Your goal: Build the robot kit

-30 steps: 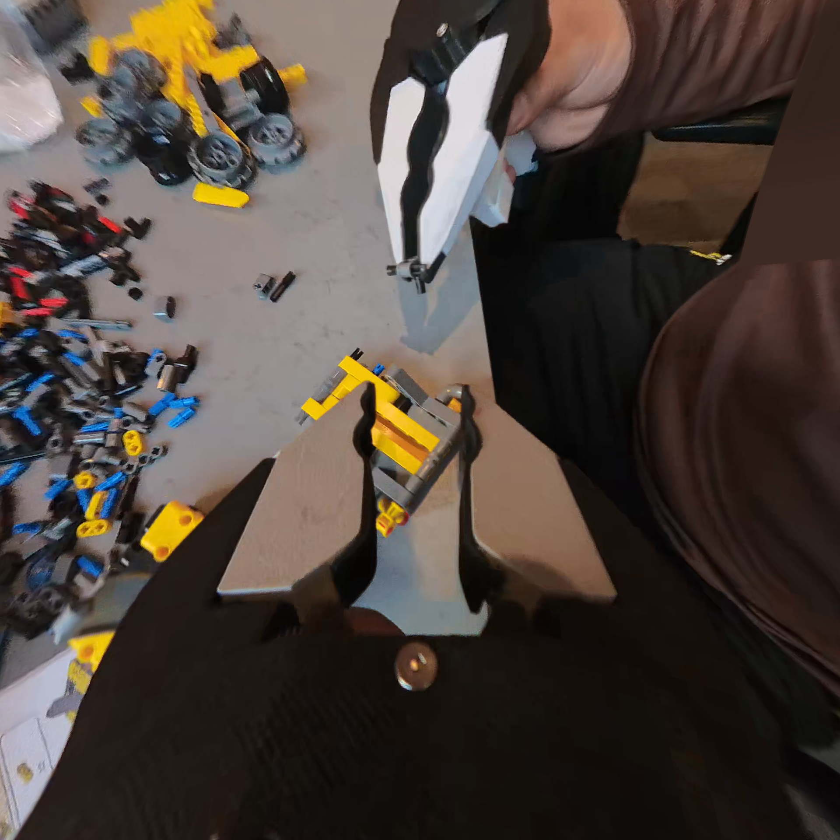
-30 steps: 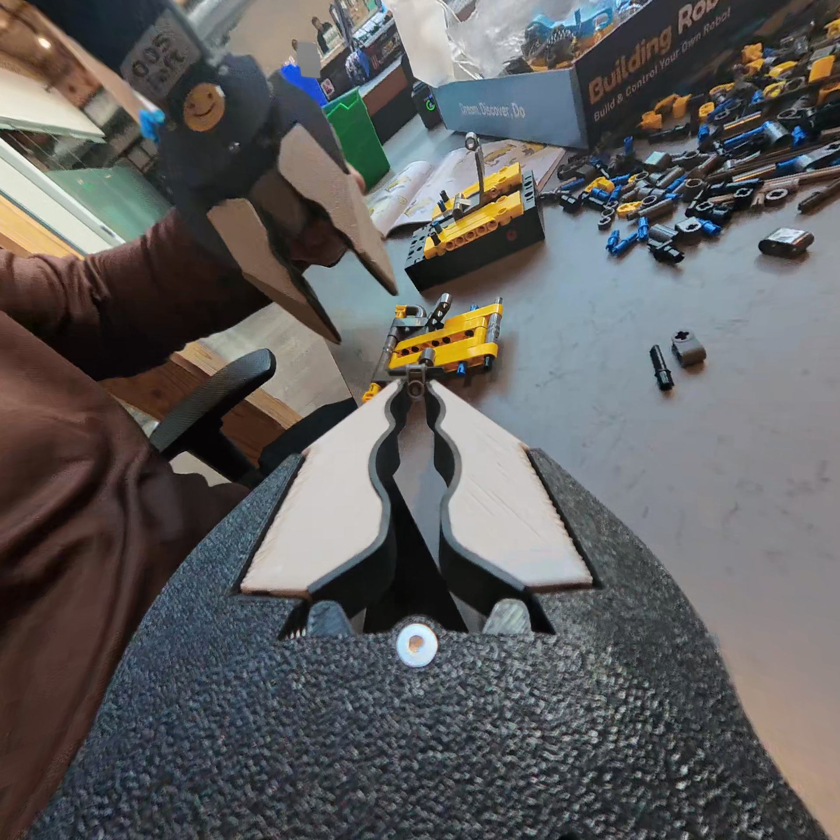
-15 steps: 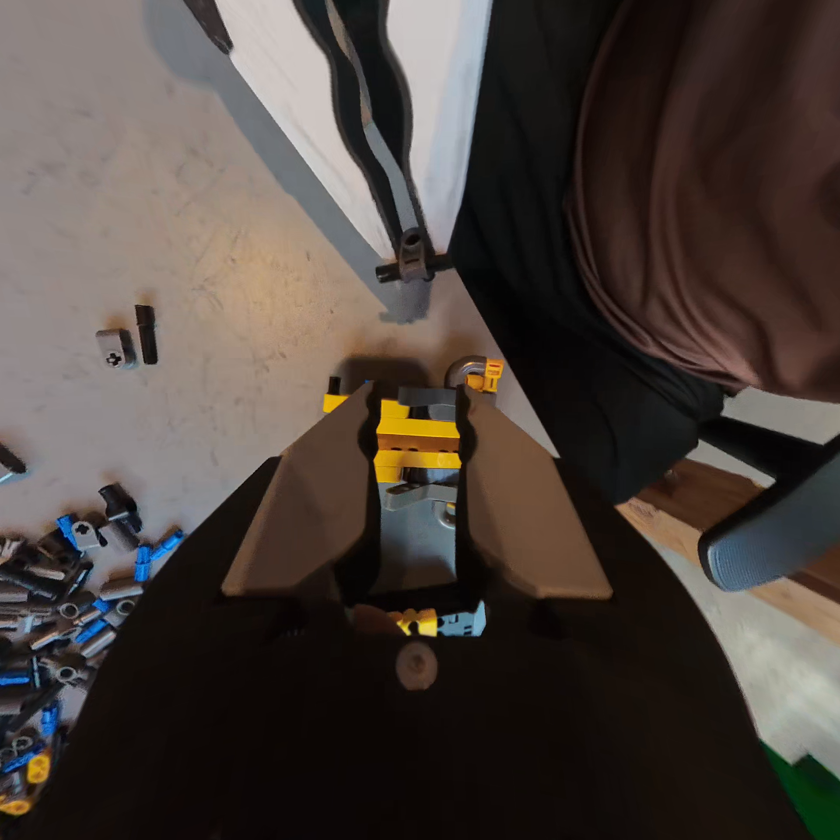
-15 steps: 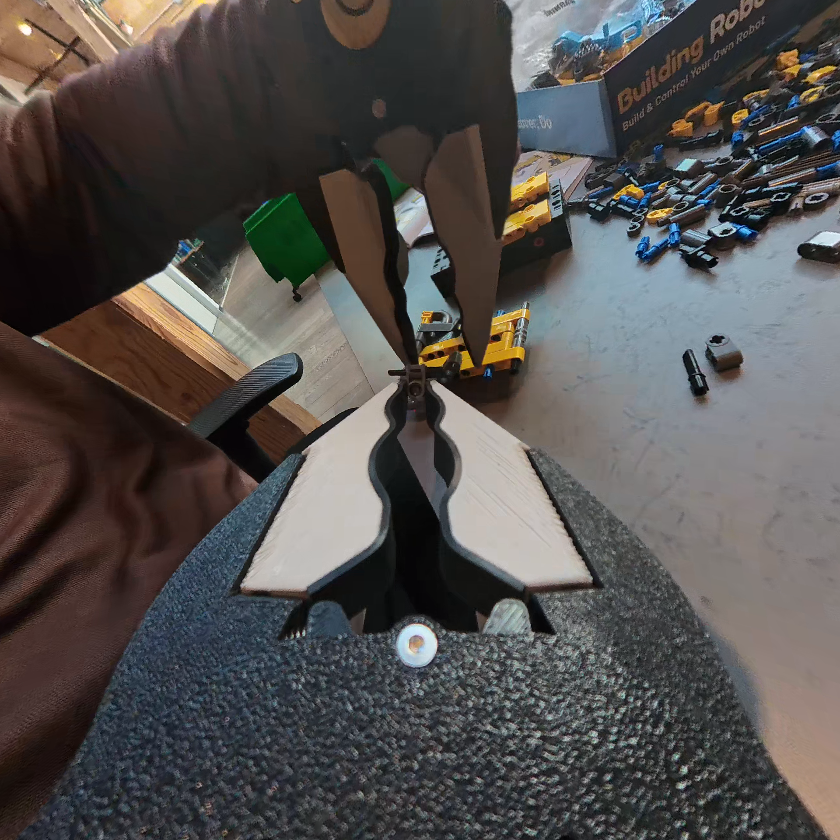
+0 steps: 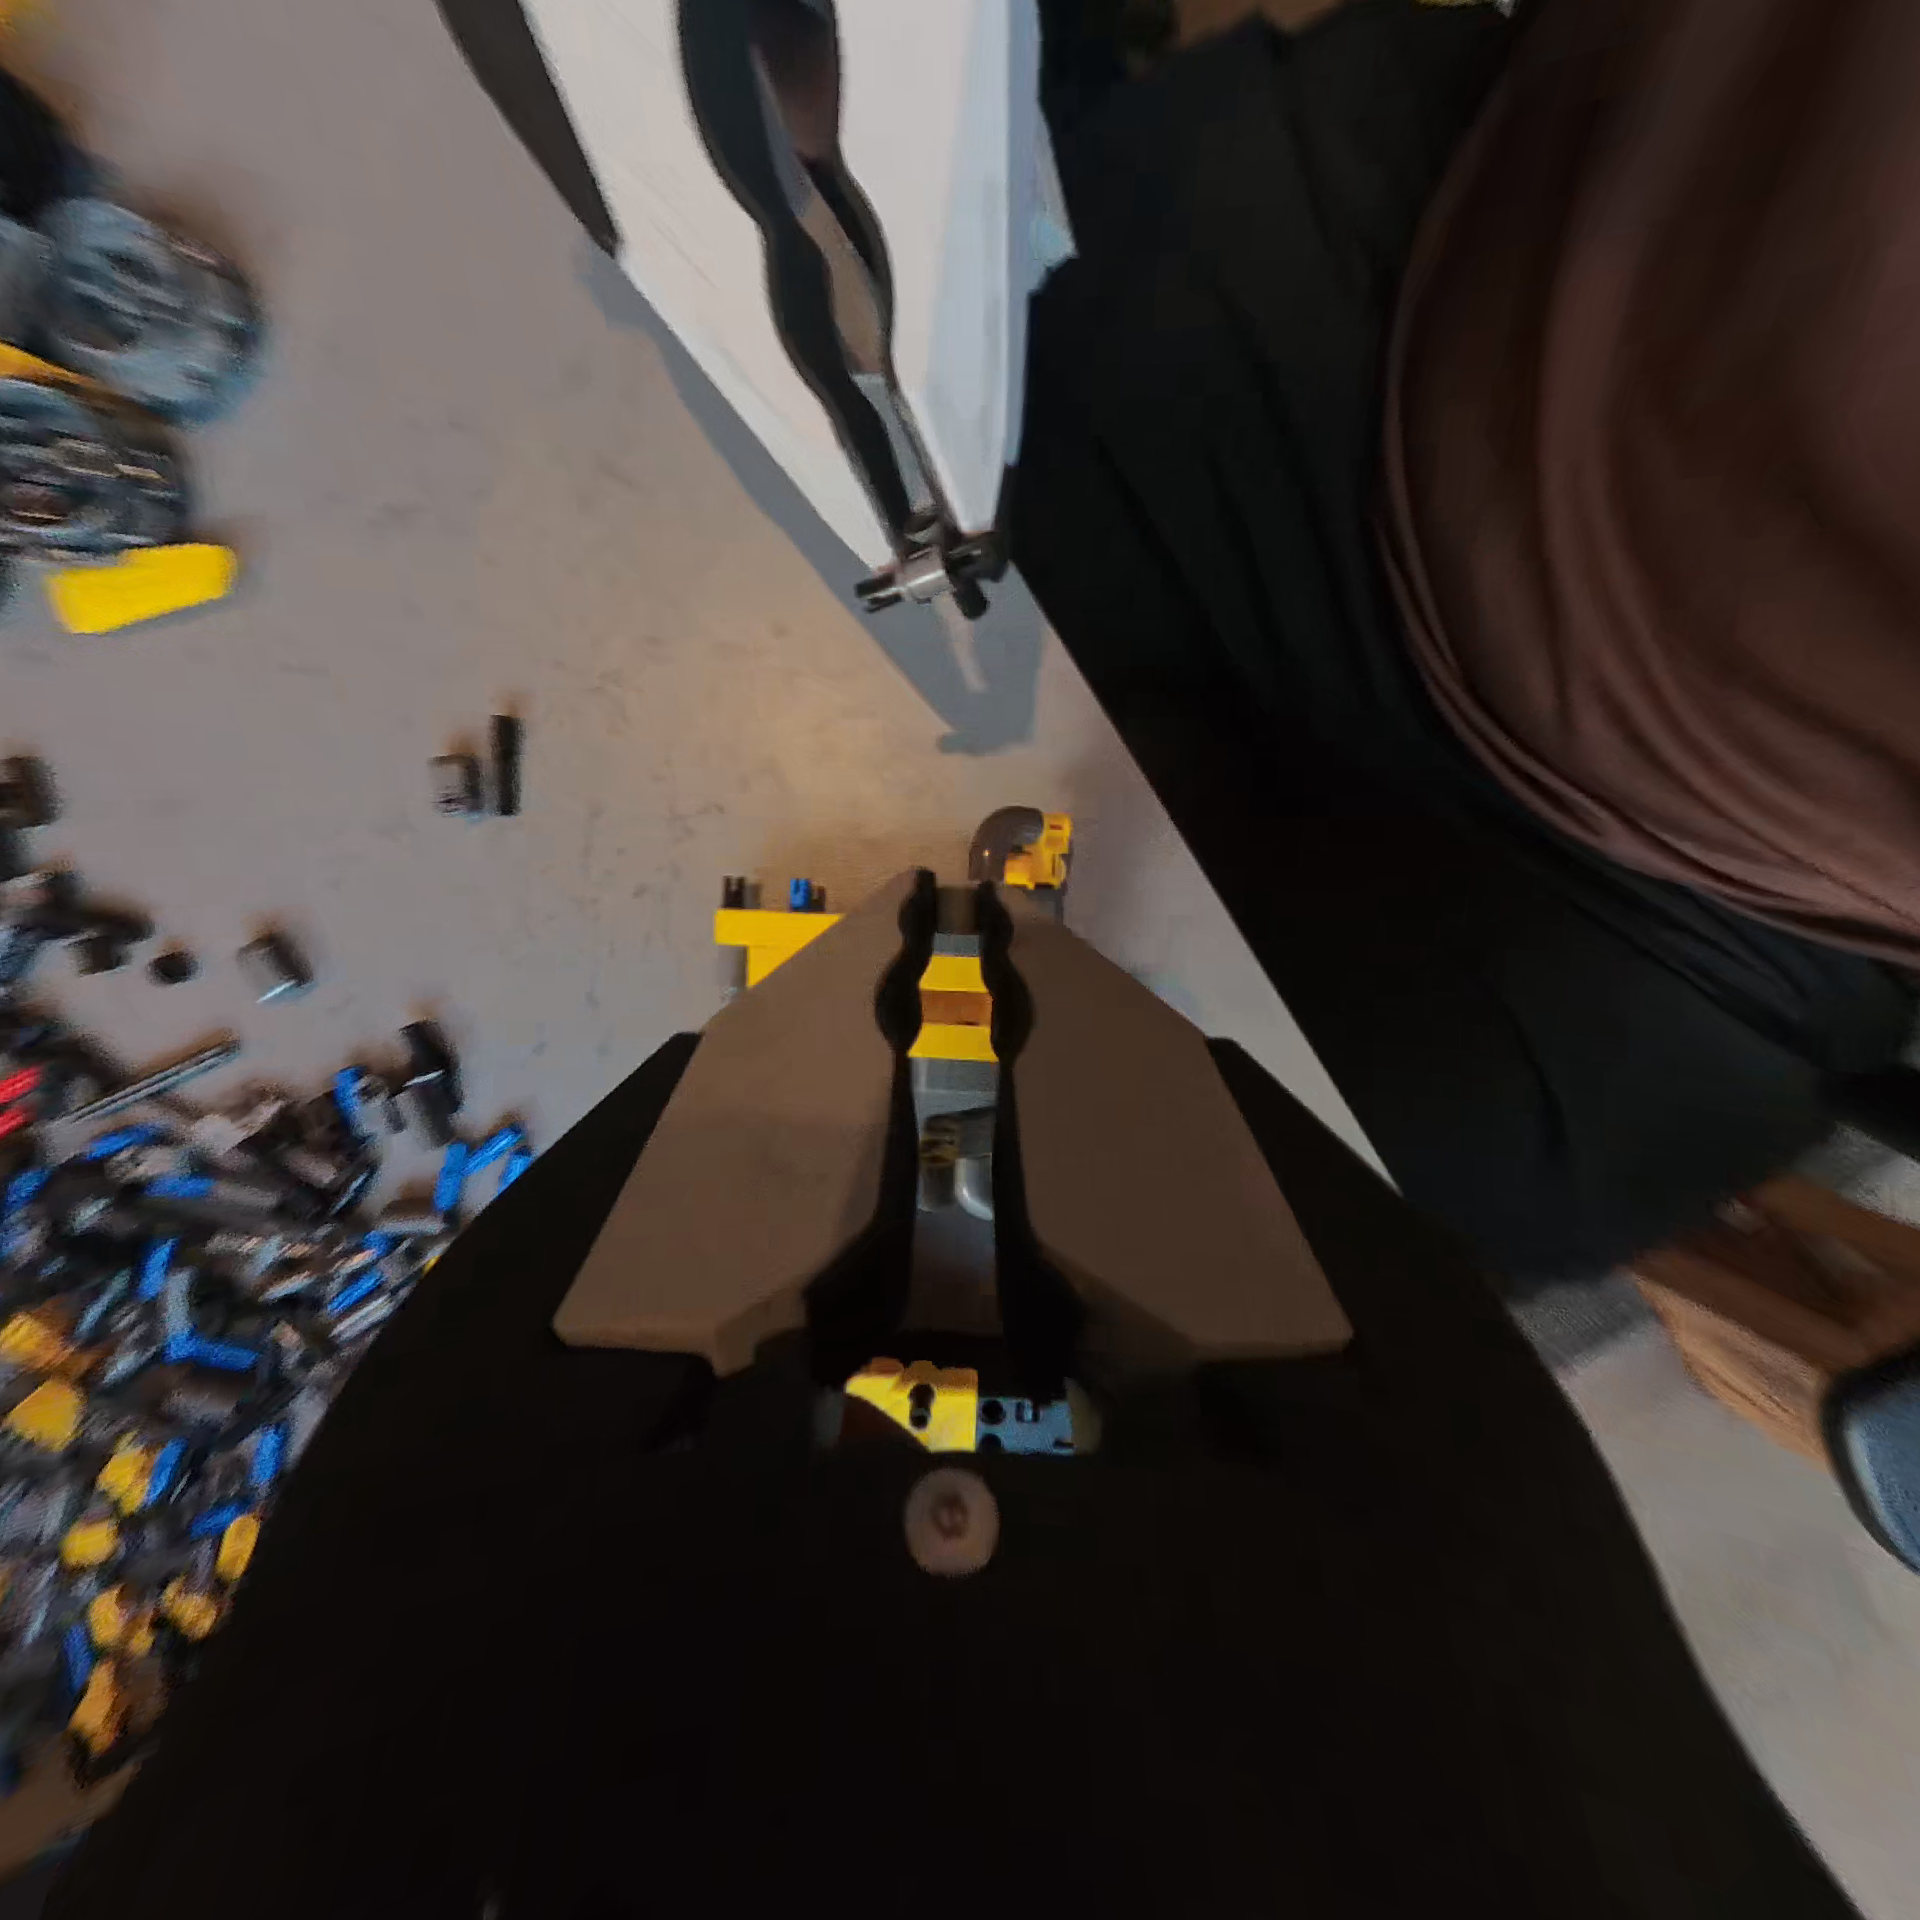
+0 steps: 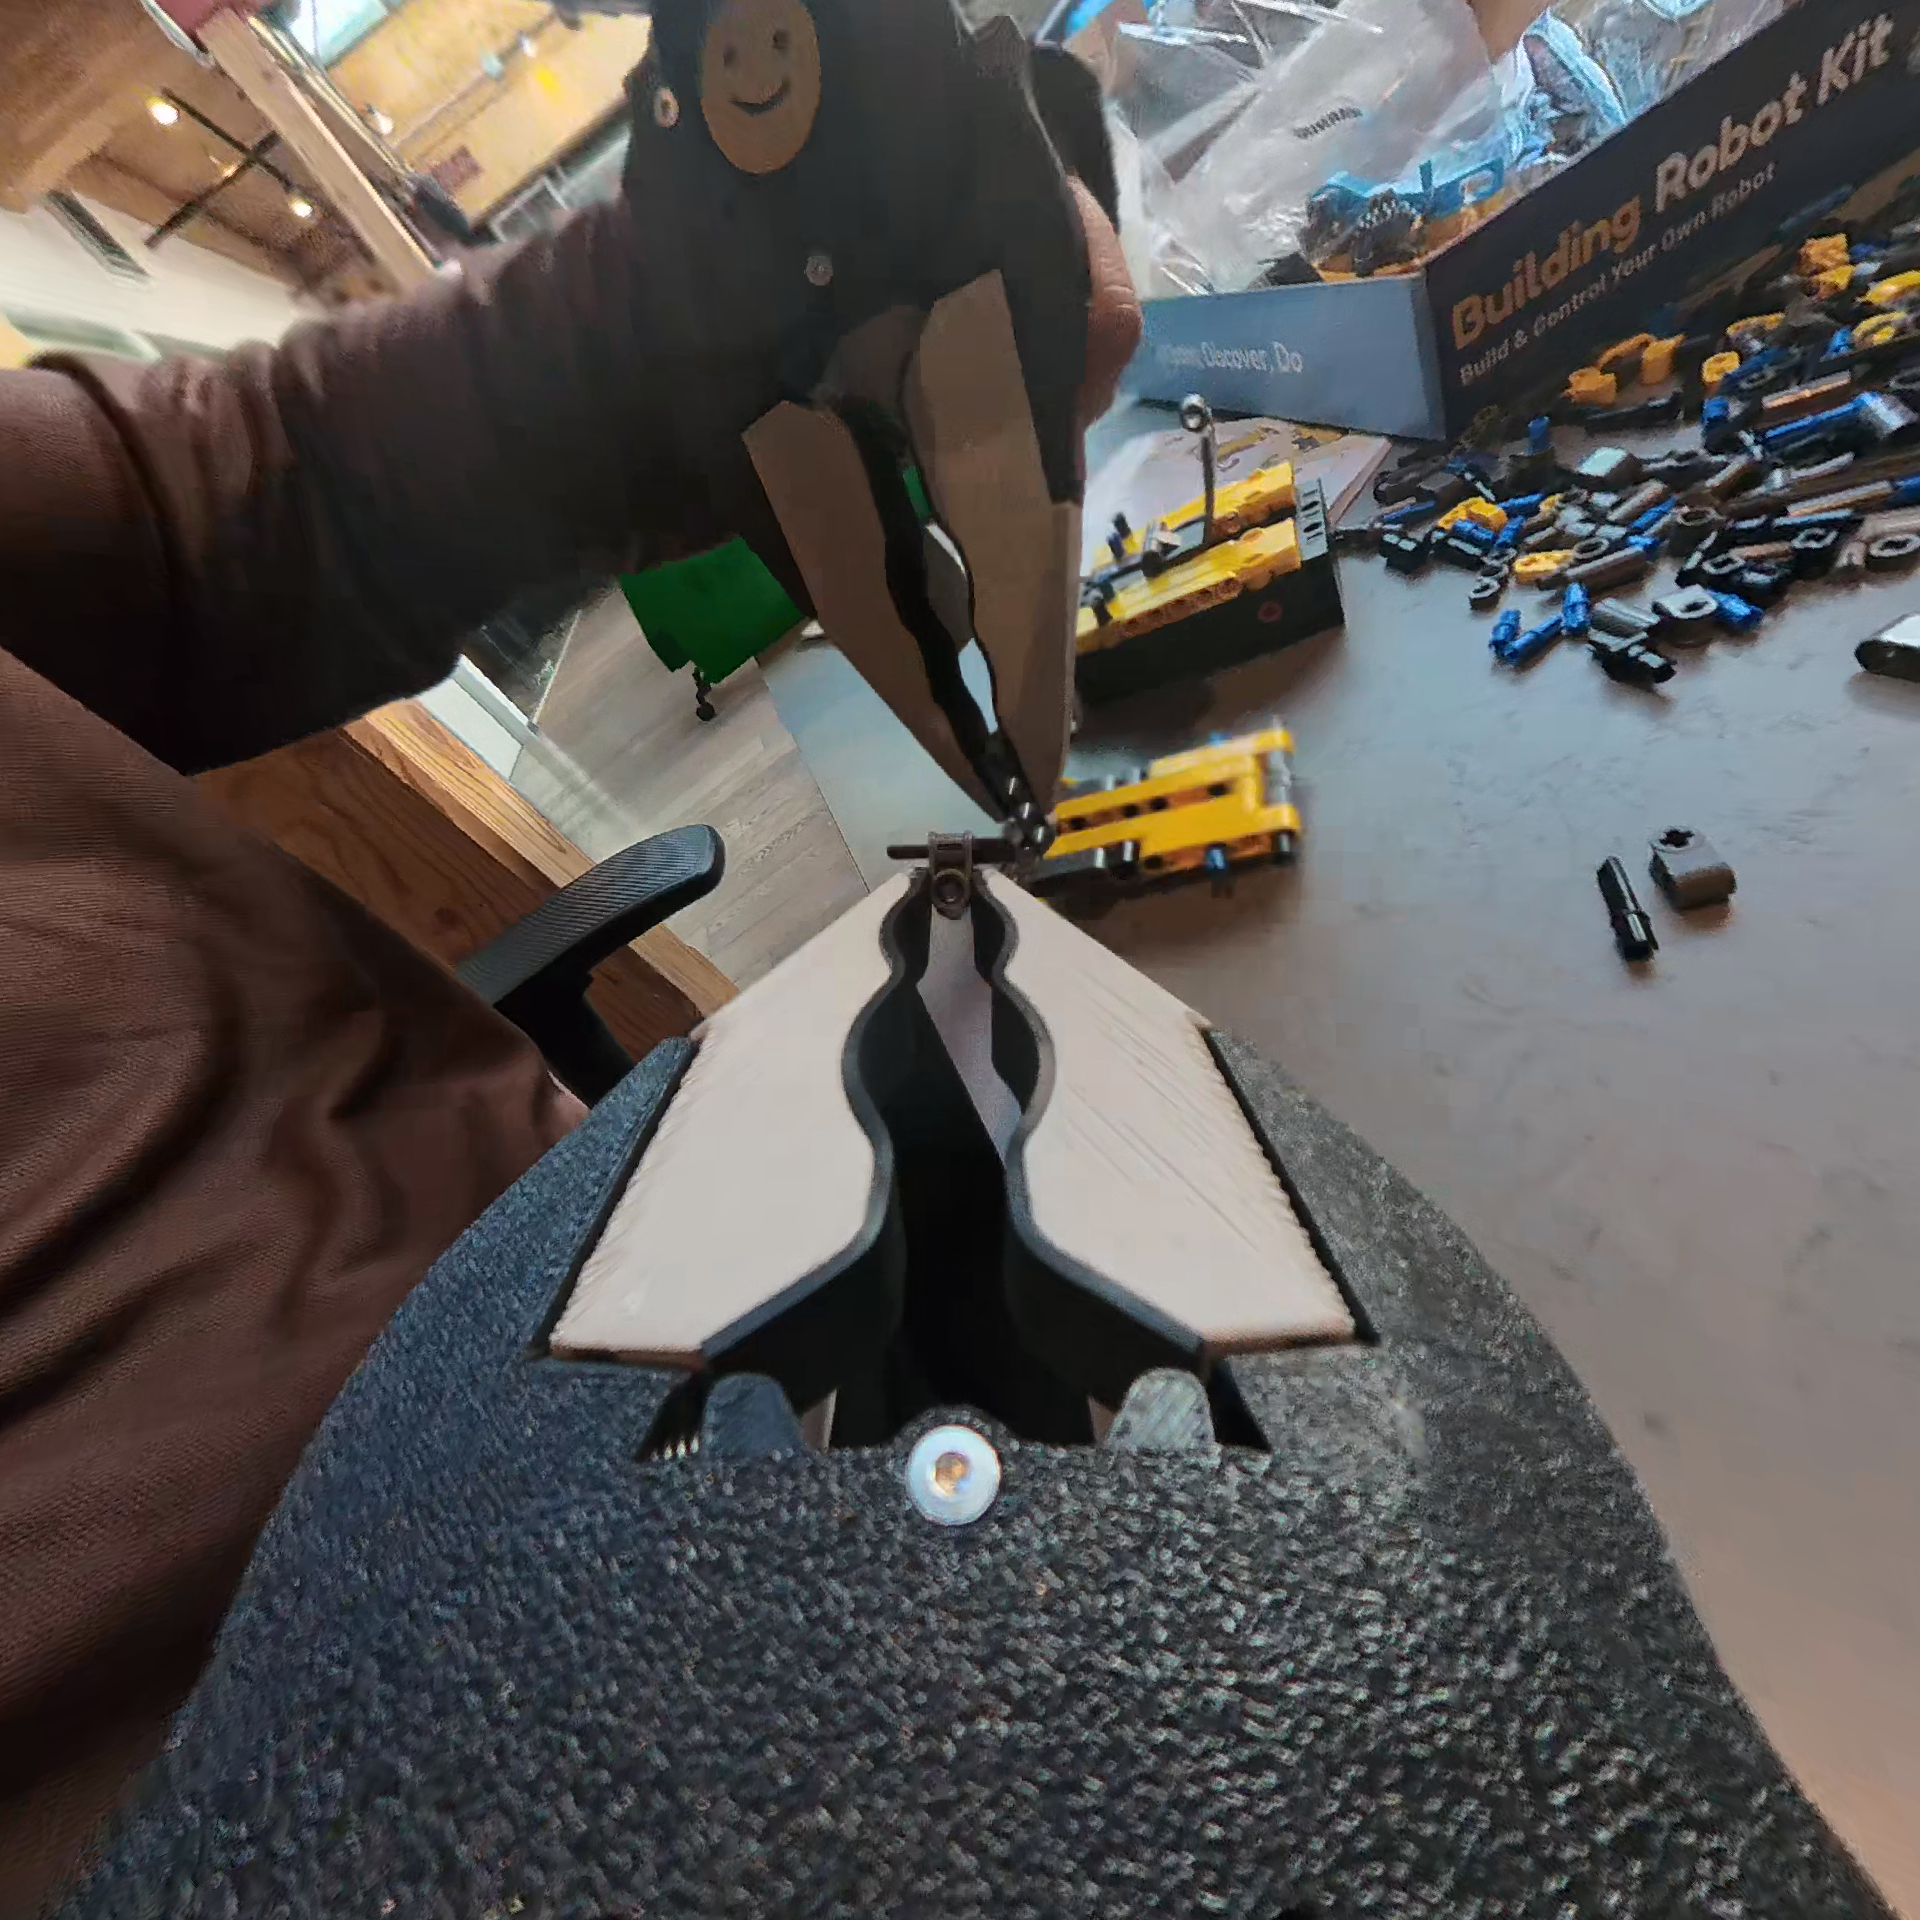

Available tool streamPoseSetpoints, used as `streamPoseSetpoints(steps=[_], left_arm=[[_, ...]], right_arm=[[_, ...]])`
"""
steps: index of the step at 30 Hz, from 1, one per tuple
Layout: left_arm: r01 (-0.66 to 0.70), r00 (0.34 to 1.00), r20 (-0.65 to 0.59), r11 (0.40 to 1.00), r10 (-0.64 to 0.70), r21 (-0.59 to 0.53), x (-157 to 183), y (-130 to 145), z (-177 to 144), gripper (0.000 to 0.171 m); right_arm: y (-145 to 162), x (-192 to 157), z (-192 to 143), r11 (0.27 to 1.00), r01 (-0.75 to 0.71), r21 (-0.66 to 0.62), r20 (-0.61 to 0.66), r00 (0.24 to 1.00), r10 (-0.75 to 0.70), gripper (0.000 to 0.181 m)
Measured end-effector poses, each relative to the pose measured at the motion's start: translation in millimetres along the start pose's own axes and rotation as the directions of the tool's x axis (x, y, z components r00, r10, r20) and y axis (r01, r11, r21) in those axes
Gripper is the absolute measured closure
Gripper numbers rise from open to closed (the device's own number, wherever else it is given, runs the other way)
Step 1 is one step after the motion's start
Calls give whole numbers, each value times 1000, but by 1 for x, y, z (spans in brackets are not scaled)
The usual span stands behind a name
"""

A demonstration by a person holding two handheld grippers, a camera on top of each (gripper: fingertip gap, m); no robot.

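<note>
Table (image 6: 1558,1195), right of frame, edge at centre. Yellow assembly (image 6: 1174,810) at that edge, left gripper (image 6: 1023,821) jaws clamped on its end. Right gripper (image 6: 951,888) jaws pinch small dark connector (image 6: 948,868); a weak pinch may drop it off the edge.

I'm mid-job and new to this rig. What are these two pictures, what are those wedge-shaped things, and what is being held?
No robot arm here: a person holds a two-finger gripper in each hand, each with a camera looking along its fingers. The left wrist view looks down on the grey table; the right wrist view looks across it. The left gripper has its jaws closed on one end of the yellow and grey brick assembly near the table edge. The right gripper pinches a small dark grey connector on a thin axle, close to the left tips. Farther off lie a pile of blue, black and yellow loose pieces and a dark blue cardboard box.
</note>
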State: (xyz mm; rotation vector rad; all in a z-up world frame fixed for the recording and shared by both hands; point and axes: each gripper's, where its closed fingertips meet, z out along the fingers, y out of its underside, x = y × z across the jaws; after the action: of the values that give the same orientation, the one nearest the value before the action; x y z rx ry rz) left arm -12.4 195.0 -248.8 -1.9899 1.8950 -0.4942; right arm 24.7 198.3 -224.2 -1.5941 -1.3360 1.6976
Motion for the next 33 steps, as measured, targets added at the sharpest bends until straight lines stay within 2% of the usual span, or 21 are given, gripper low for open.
streamPoseSetpoints(steps=[3,6,9,15,21,27,31,33], left_arm=[[-8,982,187,989,-20,148,-1,-13,-20,166],[-20,946,317,958,-75,286,4,-20,-31,166],[-29,913,386,922,-133,387,13,-22,-35,166],[-72,874,445,852,-197,518,31,-28,-33,167],[-104,867,446,795,-222,598,40,-30,-30,166],[-108,866,436,759,-246,642,42,-28,-28,167],[-100,867,421,734,-267,672,42,-25,-28,167],[-104,865,418,718,-276,688,42,-24,-30,167]], right_arm=[[-8,-6,2,999,29,43,33,999,-30,177],[-15,-12,6,996,27,79,79,996,-33,177],[-20,-19,10,995,28,100,120,992,-40,177],[-23,-43,14,992,79,97,243,965,-100,177],[-24,-52,20,996,-21,85,354,935,-10,178],[-19,-47,29,997,31,75,311,949,-53,178],[-15,-43,35,982,170,87,218,958,-185,178],[-15,-42,37,953,282,114,163,941,-298,178]])
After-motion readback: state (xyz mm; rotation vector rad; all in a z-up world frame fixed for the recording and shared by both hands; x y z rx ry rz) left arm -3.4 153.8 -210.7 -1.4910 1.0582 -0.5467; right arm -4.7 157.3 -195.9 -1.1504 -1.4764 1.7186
